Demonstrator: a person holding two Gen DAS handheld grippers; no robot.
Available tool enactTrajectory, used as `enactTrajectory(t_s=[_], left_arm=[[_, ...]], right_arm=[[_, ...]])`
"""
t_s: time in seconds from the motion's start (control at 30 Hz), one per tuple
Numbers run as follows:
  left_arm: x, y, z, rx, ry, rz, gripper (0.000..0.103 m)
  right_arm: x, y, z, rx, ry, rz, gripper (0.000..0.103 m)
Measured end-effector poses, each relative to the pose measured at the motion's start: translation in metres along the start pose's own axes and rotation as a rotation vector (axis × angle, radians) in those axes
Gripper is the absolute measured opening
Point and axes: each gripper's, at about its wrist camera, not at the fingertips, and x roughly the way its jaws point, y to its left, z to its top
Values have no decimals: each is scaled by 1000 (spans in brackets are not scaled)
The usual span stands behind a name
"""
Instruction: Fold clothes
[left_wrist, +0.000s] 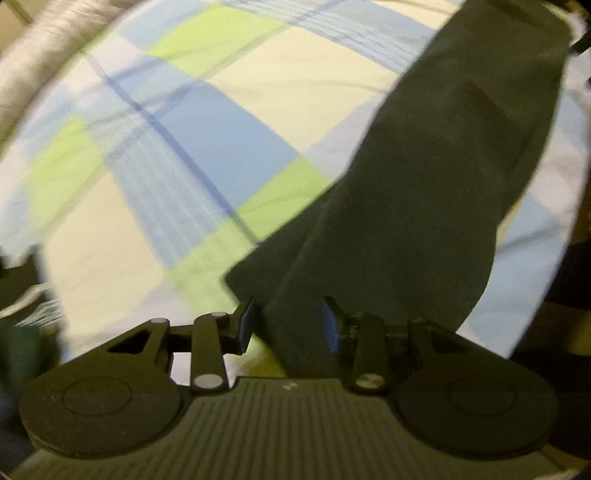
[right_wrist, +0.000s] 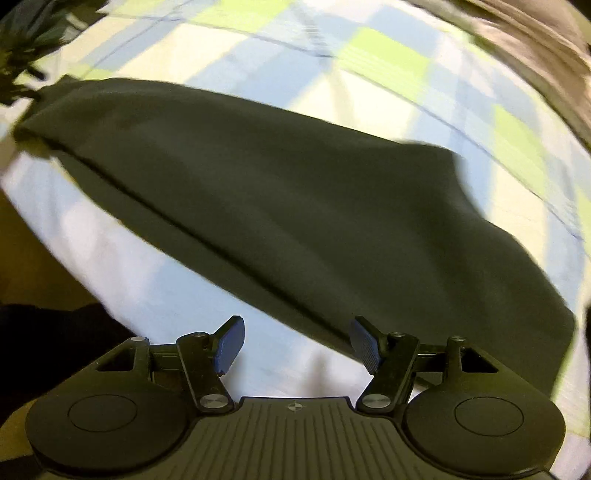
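Bed (left_wrist: 258, 110) in checked sheet, smooth cotton — slippery under cloth, so my fold could slide or skew if I drag. Dark garment (right_wrist: 277, 206), soft matte knit, long folded band lying across bed near its edge; may slip off. Left tongs (left_wrist: 288, 325) straddle garment end, pads nearly closed, grip uncertain — could drop. Right tongs (right_wrist: 297, 345) released, empty.

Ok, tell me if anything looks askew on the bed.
The dark garment lies diagonally across the checked bedsheet, with one corner jutting sideways beside the left tool. The right tool is open over bare sheet.
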Motion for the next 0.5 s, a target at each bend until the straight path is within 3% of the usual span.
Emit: enactTrajectory(t_s=[0.03,0.1,0.2,0.27,0.33,0.43,0.5], left_arm=[[0,-1,-1,49,-2,-21,7],[-10,8,-1,107,-32,-33,7],[-26,34,-2,108,-107,3,7],[-22,47,-2,113,-120,-16,8],[-11,49,-5,127,-84,-26,15],[-9,37,-21,164,-88,39,30],[-19,29,-35,176,-116,89,30]], right_arm=[[4,17,12,-16,6,5,67],[9,45,32,-24,12,13,67],[12,76,57,-14,7,32,67],[14,90,70,-11,5,40,67],[17,106,82,-11,5,51,67],[19,115,92,-16,11,53,67],[20,112,94,0,12,46,67]])
